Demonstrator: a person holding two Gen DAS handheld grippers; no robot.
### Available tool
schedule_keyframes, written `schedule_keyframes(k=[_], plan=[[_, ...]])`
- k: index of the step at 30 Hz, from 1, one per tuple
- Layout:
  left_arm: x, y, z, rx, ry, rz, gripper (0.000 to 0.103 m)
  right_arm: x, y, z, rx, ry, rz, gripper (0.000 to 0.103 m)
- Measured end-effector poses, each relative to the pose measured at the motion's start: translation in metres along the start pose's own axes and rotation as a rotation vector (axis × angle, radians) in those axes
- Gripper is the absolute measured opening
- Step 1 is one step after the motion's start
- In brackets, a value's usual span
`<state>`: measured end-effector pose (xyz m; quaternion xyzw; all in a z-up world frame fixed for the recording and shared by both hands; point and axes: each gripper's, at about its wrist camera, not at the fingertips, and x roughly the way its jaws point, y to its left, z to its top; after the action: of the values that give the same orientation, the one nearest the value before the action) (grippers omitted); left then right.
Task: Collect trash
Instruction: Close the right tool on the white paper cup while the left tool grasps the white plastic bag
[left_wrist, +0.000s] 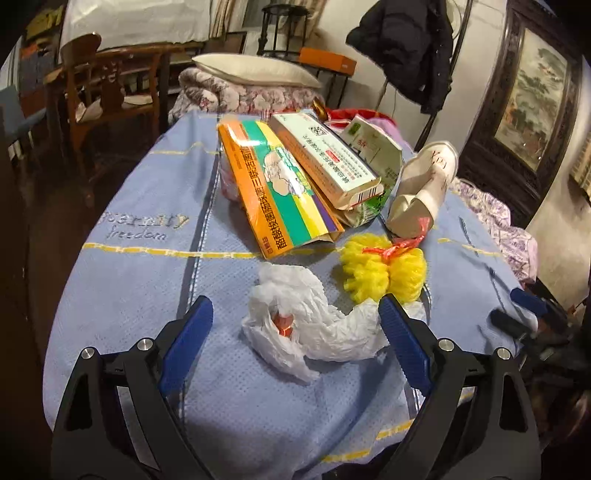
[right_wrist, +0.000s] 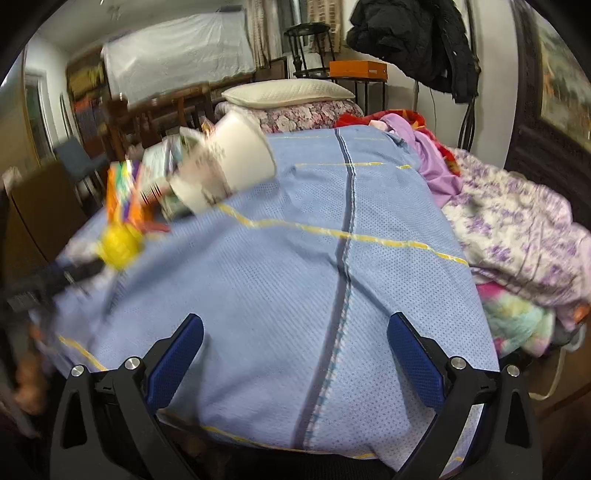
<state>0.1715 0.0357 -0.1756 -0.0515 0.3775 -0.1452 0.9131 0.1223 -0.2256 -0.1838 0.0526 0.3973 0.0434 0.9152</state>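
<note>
The step in hand looks like picking up the first bit of trash. The left tool (left_wrist: 295, 317) is wide open, with the white plastic bag (left_wrist: 306, 325) lying between its 2 blue fingers (left_wrist: 188, 332) but not pinched. Next it likely needs to push in a little and squeeze. The bag is crumpled and soft, on the blue bed cover (left_wrist: 129, 288), just in front of a yellow net ball (left_wrist: 384, 269) and boxes (left_wrist: 280, 184). The right tool (right_wrist: 295, 343) is wide open too, holding nothing.

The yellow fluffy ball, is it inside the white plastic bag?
No, the yellow fluffy ball lies on the blue cloth beside the white plastic bag.
</note>
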Motion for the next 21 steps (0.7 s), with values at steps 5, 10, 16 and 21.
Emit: schedule_keyframes(k=[5, 10, 16, 21], plan=[[-0.005, 0.007, -0.004, 0.001, -0.012, -0.006, 0.089, -0.002, 0.012, 0.049, 0.051, -0.028, 0.173, 0.098], [-0.004, -0.002, -0.008, 0.028, -0.027, 0.04, 0.094, 0.027, 0.037, 0.08, 0.061, -0.01, 0.186, 0.098], [0.005, -0.014, -0.01, 0.108, -0.001, 0.117, 0.096, 0.07, 0.038, 0.099, 0.191, 0.033, 0.159, 0.095], [-0.006, 0.005, -0.008, 0.021, -0.034, 0.036, 0.095, 0.086, 0.017, 0.095, 0.311, 0.068, 0.303, 0.039]])
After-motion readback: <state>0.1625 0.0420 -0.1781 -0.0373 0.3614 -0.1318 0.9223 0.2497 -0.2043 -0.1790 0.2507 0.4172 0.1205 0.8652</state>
